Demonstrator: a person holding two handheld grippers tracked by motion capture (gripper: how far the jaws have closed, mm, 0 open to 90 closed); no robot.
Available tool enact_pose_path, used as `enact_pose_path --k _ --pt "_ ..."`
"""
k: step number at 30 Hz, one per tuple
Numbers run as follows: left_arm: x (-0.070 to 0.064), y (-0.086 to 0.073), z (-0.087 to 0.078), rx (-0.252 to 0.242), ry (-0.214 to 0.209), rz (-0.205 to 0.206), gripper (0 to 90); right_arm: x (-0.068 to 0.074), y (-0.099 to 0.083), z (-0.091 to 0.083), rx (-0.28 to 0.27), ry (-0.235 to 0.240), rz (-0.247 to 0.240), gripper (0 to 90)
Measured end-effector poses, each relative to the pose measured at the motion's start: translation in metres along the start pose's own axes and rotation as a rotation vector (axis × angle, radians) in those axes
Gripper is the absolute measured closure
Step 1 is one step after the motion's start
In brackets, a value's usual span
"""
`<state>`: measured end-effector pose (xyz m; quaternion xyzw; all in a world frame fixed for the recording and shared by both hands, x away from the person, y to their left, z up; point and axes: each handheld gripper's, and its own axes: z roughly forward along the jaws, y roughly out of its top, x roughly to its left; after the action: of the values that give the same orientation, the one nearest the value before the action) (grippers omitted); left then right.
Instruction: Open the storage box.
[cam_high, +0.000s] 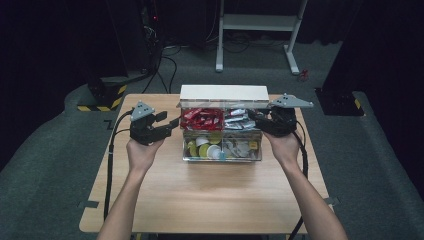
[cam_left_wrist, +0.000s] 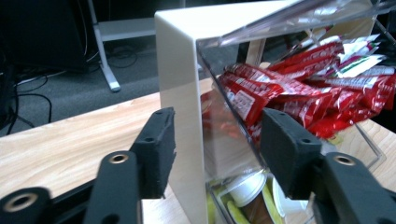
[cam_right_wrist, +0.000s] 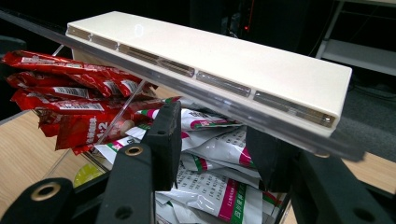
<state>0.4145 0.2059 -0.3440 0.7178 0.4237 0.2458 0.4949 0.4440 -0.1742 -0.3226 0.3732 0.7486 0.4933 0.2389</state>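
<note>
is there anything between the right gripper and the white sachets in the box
Nothing visible blocks it. The right gripper sits at the box's open side with the white sachets directly ahead between its open jaws. The raised clear lid lies just above, not in front.

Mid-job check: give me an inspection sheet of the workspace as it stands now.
Surface: wooden table, bare in front of the box.
Job's things: clear compartment box with white lid raised; red sachets, white sachets, capsules in the front.
Clutter: nothing seen.
Grippers: left tongs open astride the box's left wall; right tongs open at the box's right end under the lid.
Cables: one trailing from each gripper; more on the floor behind.
Surroundings: dark room, grey floor, white stand.
</note>
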Motion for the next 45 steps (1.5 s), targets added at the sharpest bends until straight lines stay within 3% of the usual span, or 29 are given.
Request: enact_pose_path --k 14,17,19,27,32,36,45 --pt "-0.015 0.015 0.017 0.032 0.021 0.068 67.6 -0.002 0.000 0.000 0.000 0.013 0.013 56.2" --pt "-0.022 0.018 0.020 0.039 0.024 0.092 69.6 -0.002 0.000 0.000 -0.001 0.015 0.015 56.2" --pt "-0.025 0.019 0.021 0.045 0.053 0.117 70.4 -0.002 0.000 0.000 0.000 0.015 0.015 56.2" --pt "-0.033 0.022 0.017 0.039 0.056 0.157 70.5 -0.002 0.000 0.000 0.000 0.017 0.026 56.4" --pt "-0.032 0.025 0.021 0.041 0.043 0.144 66.8 -0.002 0.001 0.001 0.004 0.019 0.031 56.4" --pt "-0.038 0.026 0.025 0.039 0.046 0.164 66.1 -0.002 0.000 0.001 0.002 0.022 0.032 56.3" --pt "-0.041 0.028 0.022 0.018 0.055 0.196 78.3 -0.002 0.001 0.002 0.006 0.018 0.033 56.0"
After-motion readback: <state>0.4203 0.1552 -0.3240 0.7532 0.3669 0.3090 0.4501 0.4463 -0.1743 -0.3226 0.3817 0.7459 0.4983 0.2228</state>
